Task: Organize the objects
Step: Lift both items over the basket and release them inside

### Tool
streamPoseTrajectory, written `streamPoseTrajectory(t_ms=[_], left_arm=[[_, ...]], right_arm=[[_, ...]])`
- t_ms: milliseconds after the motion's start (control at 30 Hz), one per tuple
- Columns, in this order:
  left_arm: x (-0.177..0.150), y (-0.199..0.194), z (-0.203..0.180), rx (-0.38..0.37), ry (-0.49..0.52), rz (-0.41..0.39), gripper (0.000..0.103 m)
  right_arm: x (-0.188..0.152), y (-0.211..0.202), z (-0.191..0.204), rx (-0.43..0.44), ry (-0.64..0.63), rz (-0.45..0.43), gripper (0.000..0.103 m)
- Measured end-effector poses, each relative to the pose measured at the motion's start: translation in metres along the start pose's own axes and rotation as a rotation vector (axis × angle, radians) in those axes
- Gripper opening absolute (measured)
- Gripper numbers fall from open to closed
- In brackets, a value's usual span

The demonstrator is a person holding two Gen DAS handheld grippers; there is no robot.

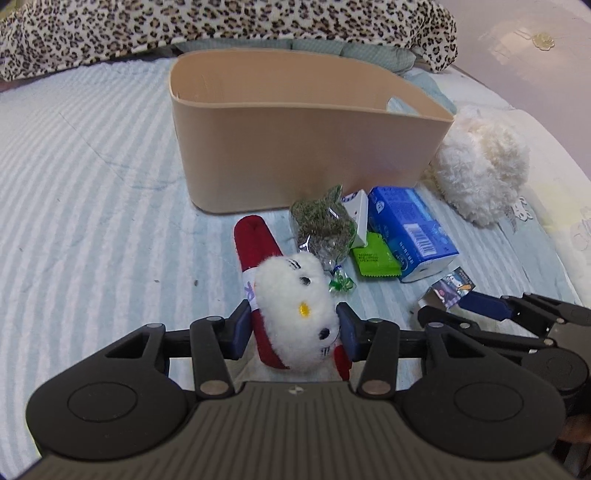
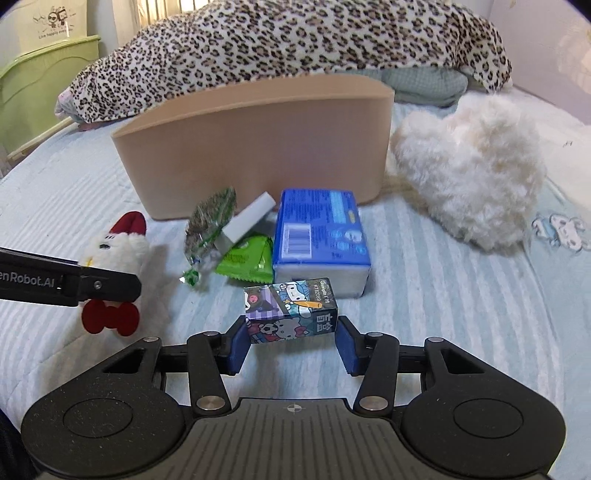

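Observation:
A beige bin (image 1: 295, 155) (image 2: 258, 147) stands on the bed. In front of it lie a white-and-red cat plush (image 1: 295, 317) (image 2: 118, 247), a dried-herb bag (image 1: 321, 225) (image 2: 210, 221), a white box (image 1: 358, 218) (image 2: 247, 221), a green packet (image 1: 373, 258) (image 2: 247, 262), a blue tissue pack (image 1: 410, 229) (image 2: 321, 236) and a small cartoon box (image 1: 452, 286) (image 2: 291, 310). My left gripper (image 1: 293, 330) has its pads against the plush's head. My right gripper (image 2: 291, 343) is open around the cartoon box, with a gap at the right pad.
A fluffy white plush (image 1: 480, 166) (image 2: 469, 170) lies right of the bin. A leopard-print blanket (image 1: 221, 29) (image 2: 295, 48) is heaped behind it. A green bed frame (image 2: 37, 85) stands at far left. The striped bedsheet (image 1: 92, 184) stretches leftward.

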State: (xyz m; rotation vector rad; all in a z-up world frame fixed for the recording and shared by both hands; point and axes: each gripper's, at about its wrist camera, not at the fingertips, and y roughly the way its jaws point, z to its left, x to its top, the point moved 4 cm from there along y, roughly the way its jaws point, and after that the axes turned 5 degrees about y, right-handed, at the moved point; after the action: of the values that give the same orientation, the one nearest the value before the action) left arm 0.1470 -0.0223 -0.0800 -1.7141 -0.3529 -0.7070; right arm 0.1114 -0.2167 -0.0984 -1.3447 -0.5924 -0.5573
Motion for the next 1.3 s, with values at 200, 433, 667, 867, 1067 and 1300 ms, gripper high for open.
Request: streamPoseTrajectory(t_ms=[200,433,667,867,1067,1300], left_arm=[[0.016,-0.027,0.002,0.031,0.020,-0.093,0.050],[0.048,-0.047,0.003,0.018,0.016,-0.177,0.050],[0.083,-0.054,-0.002,0.042,0.059,-0.245,0.050],[0.114,-0.037,-0.003,0.061,0.054,-0.271,0.050],[0.135,0.000,-0.005,0.117,0.071,-0.247,0.050],[0.142,0.054,0.004,0.227,0.063,-0.165,0.050]], right_arm=[[0.019,-0.019,-0.004,0.030,0.000,-0.052,0.046],[0.061,-0.043,-0.013,0.020,-0.001,-0.170,0.046],[0.112,-0.053,-0.023,-0.005,-0.001,-0.262,0.046],[0.151,-0.046,-0.020,-0.014,-0.009,-0.323,0.046],[0.176,-0.016,-0.015,-0.014,-0.007,-0.313,0.046],[0.190,0.036,-0.003,-0.011,0.001,-0.232,0.046]])
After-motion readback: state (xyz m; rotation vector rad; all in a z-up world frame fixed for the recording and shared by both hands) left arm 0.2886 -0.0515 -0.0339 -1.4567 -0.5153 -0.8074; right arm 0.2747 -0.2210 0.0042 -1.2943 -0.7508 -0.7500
